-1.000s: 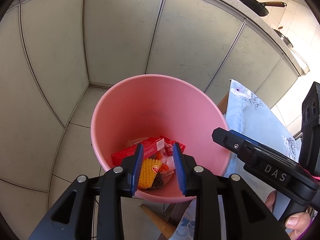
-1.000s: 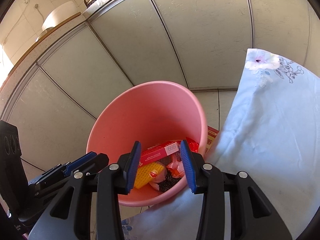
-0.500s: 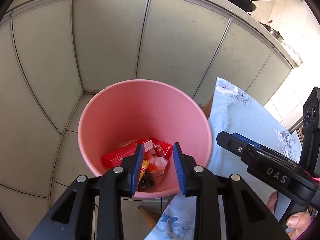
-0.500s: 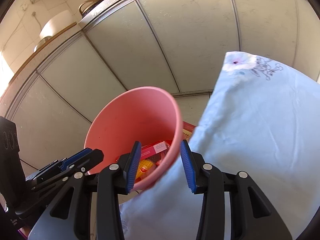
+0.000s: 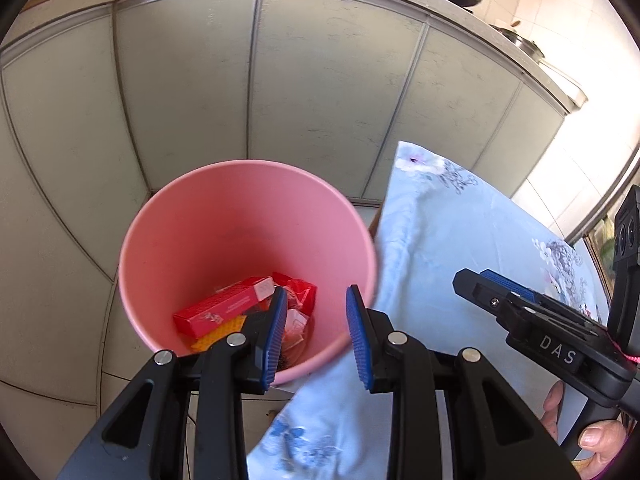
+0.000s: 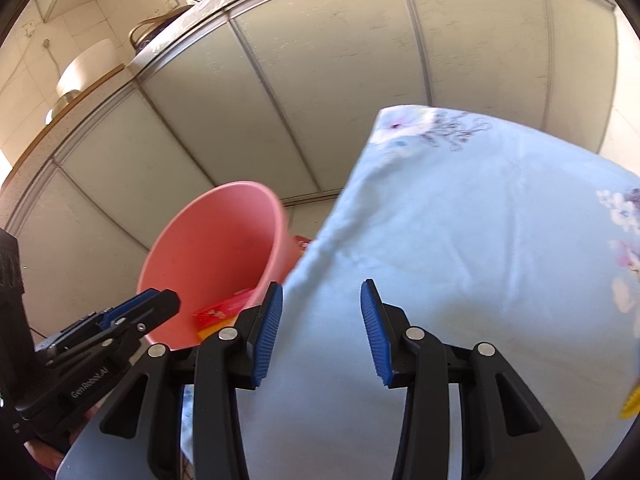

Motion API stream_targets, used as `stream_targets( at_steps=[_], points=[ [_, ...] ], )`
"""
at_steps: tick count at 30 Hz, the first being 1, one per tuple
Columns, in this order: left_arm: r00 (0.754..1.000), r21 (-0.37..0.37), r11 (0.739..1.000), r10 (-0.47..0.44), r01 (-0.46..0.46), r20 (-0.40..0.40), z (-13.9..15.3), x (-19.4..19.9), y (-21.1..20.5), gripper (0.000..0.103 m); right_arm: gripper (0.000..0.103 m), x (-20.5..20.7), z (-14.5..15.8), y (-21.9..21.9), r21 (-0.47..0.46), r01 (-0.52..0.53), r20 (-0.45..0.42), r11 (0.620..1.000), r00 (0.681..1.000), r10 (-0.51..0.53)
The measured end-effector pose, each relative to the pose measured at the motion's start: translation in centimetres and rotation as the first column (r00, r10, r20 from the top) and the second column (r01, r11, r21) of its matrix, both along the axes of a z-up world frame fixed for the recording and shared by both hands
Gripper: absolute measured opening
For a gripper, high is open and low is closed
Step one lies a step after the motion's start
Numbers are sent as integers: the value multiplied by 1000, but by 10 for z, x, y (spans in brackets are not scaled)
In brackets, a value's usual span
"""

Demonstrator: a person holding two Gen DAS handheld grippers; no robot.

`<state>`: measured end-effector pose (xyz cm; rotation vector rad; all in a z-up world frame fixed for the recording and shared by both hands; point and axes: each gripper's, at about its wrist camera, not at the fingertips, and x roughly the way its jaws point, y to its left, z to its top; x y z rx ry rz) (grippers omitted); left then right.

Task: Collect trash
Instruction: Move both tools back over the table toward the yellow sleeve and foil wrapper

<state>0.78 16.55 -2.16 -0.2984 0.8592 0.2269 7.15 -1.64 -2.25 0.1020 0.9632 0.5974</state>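
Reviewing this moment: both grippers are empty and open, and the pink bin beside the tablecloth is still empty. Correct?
Not quite: the pink bin is not empty. The left wrist view shows a red box and other wrappers at its bottom. Both the left gripper and right gripper are open and empty.

Pink bucket upright on floor beside the table; red box, yellow packet, wrappers inside

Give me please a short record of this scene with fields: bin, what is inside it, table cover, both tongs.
bin: pink plastic bucket on the tiled floor, beside the table
contents: red carton, yellow packet, red wrappers
table cover: light blue floral cloth
left tongs: open, empty
right tongs: open, empty, over the cloth
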Motion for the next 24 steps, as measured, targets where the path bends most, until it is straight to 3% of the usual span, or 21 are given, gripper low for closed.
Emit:
stream_targets(
  at_steps=[10, 24],
  points=[
    [999, 23, 999, -31, 31, -13, 2, 7, -22, 29, 41, -10, 11, -36, -105, 74, 80, 992, 995, -66],
    [989, 27, 990, -137, 139, -45, -6, 24, -70, 29, 41, -35, -7, -97, -205, 126, 72, 971, 991, -114]
  ],
)
